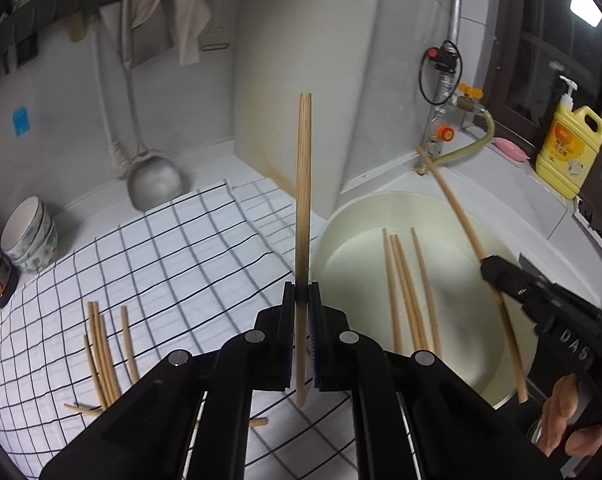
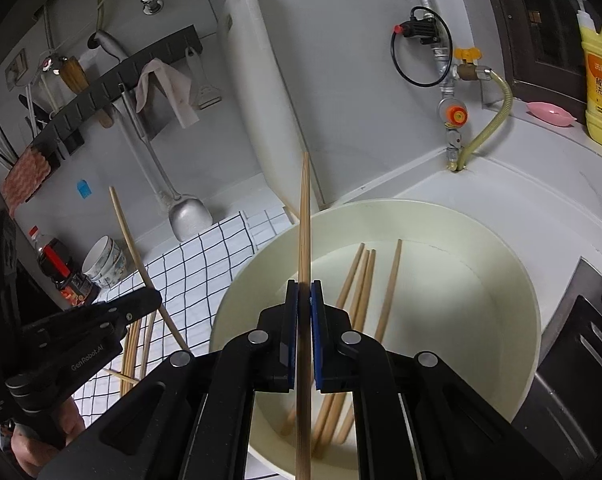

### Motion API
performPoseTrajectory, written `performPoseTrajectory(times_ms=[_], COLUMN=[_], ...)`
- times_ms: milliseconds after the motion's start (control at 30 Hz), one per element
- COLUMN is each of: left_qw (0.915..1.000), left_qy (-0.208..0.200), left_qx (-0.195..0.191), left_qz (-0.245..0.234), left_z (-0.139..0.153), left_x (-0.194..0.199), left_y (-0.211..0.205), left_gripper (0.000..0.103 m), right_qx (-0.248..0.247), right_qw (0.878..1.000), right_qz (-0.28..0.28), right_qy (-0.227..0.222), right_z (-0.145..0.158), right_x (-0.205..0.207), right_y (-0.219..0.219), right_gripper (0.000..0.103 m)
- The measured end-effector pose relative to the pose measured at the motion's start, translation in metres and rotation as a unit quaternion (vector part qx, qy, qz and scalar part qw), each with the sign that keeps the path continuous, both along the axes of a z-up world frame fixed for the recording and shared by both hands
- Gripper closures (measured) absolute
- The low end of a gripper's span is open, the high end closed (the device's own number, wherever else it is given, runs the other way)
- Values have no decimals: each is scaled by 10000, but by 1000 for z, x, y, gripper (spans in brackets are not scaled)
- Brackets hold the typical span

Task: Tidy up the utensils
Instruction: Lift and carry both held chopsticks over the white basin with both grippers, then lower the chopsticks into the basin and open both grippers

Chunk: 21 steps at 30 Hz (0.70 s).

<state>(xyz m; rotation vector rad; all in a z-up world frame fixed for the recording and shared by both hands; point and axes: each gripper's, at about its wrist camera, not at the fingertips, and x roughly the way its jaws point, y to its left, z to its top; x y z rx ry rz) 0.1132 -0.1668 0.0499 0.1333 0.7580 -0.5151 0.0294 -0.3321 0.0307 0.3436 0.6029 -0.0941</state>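
The right gripper (image 1: 487,268) bore the raised letters "DAS" on its black body. The left gripper (image 2: 157,300) carried "GenRobot.AI" in pale print along its side. The yellow detergent bottle (image 2: 601,80) showed Chinese characters, not clearly legible.

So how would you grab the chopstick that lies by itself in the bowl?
Grip the lone chopstick near its upper end, coming from above. It lies flat on the bottom of the cream bowl, apart from the bunched chopsticks, so there is room on both sides.
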Motion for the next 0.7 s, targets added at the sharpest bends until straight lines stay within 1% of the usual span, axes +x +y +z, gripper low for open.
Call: performPoseTrajectory(times_ms=[100,233,367,500,600,633,700], left_qw=[9999,9995,9993,9992,9984,9980,9975], left_qy=[-57,-253,-264,-71,233,331,377], left_qx=[-23,-51,-39,11,12,42,185], left_qz=[-108,-181,-261,-405,-513,-543,-562], left_z=[10,28,38,33,23,18,9], left_x=[-1,-5,-7,-2,8,12,17], left_y=[-13,-23,-32,-53,-73,-82,-96], left_gripper=[96,96,96,95,96,96,96], right_qx=[68,177,241,266,296,306,328], right_qw=[10000,9997,9994,9993,9992,9991,9988], right_qz=[-72,-184,-229,-250,-284,-301,-340], right_qy=[1,-42,-70,-20,32,60,135], right_z=[-1,0,2,0,-2,-4,-8], right_x=[-2,-6,-10,-10,-10,-10,-8], right_y=[-9,-20,-27,-31,-36,-37,-41], right_gripper=[97,97,97,97,97,97,97])
